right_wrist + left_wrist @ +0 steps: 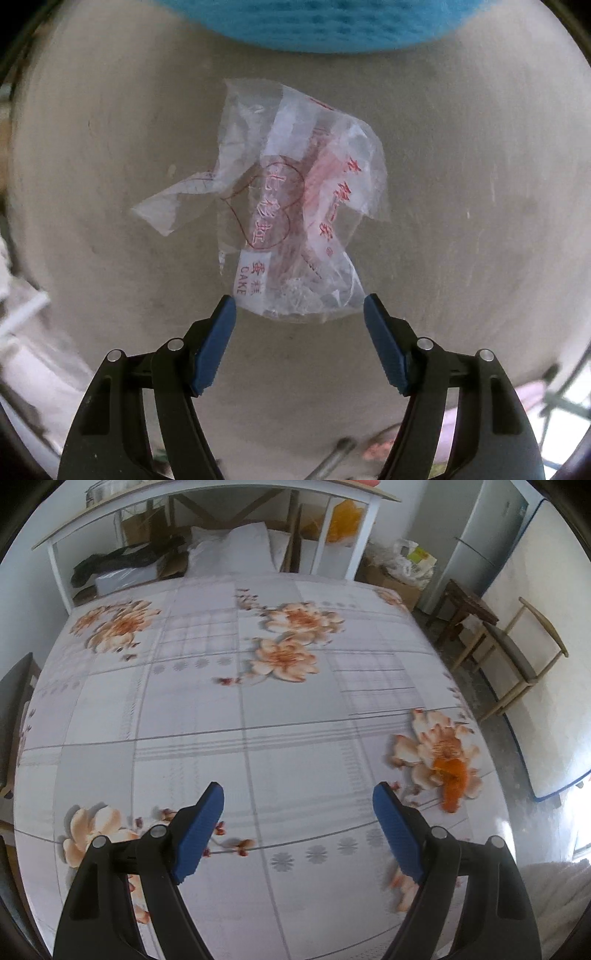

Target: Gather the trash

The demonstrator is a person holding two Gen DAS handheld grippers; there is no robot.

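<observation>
A crumpled clear plastic cake wrapper (291, 206) with red print lies on a bare concrete floor (461, 184) in the right wrist view. My right gripper (300, 306) is open, its blue fingertips just short of the wrapper's near edge, one on each side. In the left wrist view my left gripper (297, 794) is open and empty above a bed with a floral sheet (236, 686). An orange scrap (453, 779) lies on the sheet to the right of the left gripper, on a printed flower.
A blue basket-like object (332, 22) stands beyond the wrapper. Past the bed are a white headboard shelf (207, 502) with boxes and pillows, a fridge (476, 546), a dark stool (465, 605) and a wooden chair (517, 657) on the right.
</observation>
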